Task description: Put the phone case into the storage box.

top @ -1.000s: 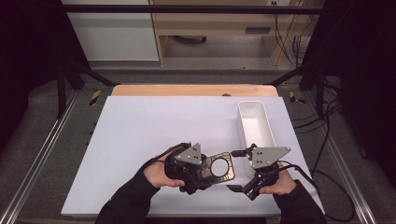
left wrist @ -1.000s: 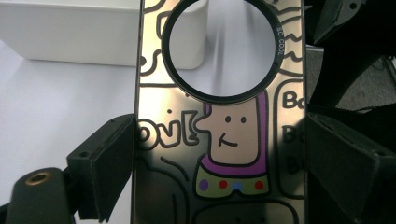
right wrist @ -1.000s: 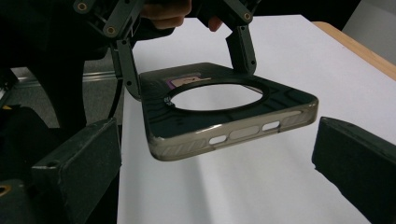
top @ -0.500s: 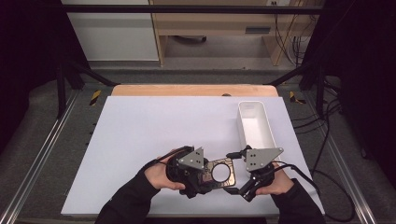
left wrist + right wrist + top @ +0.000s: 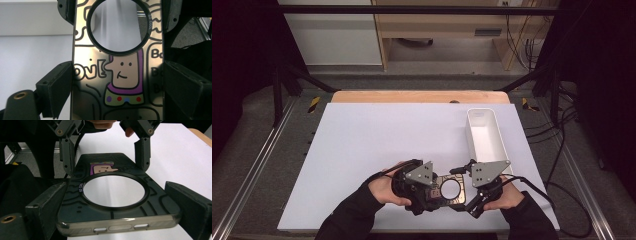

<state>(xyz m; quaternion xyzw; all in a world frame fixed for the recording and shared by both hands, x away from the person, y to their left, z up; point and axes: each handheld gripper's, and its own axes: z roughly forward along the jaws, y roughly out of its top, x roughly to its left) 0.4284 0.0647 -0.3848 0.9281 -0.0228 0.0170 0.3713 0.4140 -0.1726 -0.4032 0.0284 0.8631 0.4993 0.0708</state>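
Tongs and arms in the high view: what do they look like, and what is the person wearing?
Both tongs are black, each topped by a grey three-cornered plate dotted with small holes: left tongs, right tongs. Black cables trail from both; the right one's cable loops off the table. Their jaws are blocky black pads with screw holes. The person wears long black sleeves.

White bin [image 5: 484,135] empty, on white table [image 5: 362,150], right side.

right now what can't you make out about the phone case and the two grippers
- Clear cartoon-printed phone case: lettering cut off by right jaw, left gripper view.
- Ring print: too small, right gripper view.
- Right gripper: pad contact unclear.
- Case middle: hidden under the grey plates, high view.
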